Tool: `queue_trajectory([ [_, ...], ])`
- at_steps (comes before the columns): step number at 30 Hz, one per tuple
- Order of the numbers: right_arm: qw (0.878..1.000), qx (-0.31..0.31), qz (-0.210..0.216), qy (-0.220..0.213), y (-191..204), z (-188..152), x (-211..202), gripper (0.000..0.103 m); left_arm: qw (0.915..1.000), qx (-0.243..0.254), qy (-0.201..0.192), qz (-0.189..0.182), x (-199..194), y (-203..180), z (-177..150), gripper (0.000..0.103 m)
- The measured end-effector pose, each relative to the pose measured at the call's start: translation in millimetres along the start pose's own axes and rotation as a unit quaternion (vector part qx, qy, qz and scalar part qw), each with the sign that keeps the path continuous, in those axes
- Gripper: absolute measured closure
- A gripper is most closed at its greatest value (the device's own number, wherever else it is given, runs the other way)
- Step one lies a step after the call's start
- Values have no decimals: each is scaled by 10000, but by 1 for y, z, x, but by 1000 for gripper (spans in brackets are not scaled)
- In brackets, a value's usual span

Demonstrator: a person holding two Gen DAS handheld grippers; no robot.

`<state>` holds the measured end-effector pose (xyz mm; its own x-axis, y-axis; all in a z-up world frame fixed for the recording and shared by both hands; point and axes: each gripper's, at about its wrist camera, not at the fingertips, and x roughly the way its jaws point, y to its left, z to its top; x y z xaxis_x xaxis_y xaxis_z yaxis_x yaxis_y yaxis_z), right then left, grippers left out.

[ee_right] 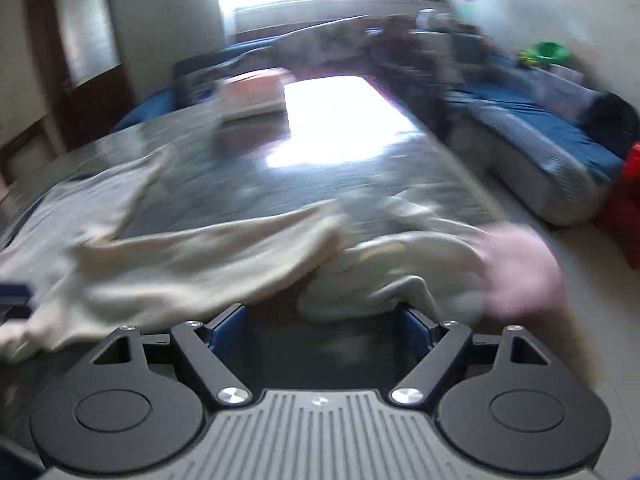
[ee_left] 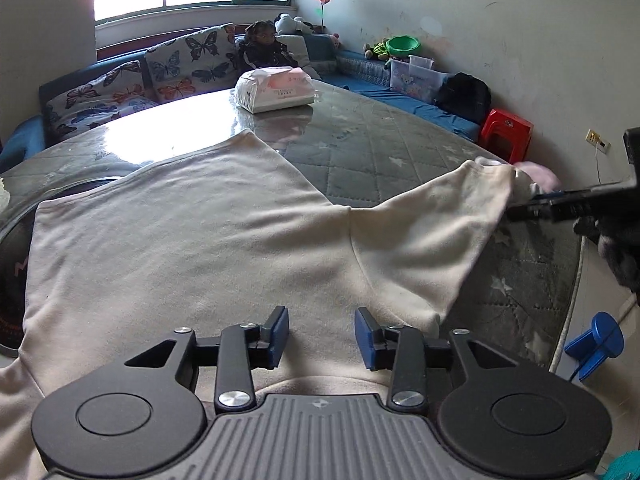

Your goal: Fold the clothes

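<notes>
**Soft cream top spread flat, sleeve out toward the right edge**

From the left wrist view, the cream top [ee_left: 192,240] lay spread over the near half of the tabletop [ee_left: 380,140], its sleeve [ee_left: 440,216] stretched toward the right edge. It looked light, limp and matte, likely to sag and crease when lifted, so the cuff, hem and shoulder seams seemed the best places to take hold. The left gripper [ee_left: 322,336] hovered over the cloth, partly spread, pinching nothing. The right gripper [ee_left: 536,210] reached in at the cuff.

The right wrist view was blurred. The sleeve [ee_right: 200,256] lay rumpled near the tabletop's near edge, and the right gripper [ee_right: 322,320] stood wide apart, apparently empty.
</notes>
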<state>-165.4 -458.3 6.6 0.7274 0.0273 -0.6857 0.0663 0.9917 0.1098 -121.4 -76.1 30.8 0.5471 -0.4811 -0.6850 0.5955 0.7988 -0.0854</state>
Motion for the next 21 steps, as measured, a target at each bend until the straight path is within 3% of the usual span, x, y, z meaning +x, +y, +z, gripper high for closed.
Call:
queue_trajectory([
  [4,9998,-12,-187,-51,-13,-1,-11,21,10000,47,40,15,0,-2,2,59],
  [9,9960,-173,-685,-546,-11,10,-37,21,9999,76,83,-26,0,-4,4,58],
  [13,9929,-279,-977,-623,-6,22,-23,22,9998,180,110,-61,4,-10,6,58],
  [21,9943,-713,-621,-497,21,31,7,28,9992,376,74,-65,6,-20,3,58],
])
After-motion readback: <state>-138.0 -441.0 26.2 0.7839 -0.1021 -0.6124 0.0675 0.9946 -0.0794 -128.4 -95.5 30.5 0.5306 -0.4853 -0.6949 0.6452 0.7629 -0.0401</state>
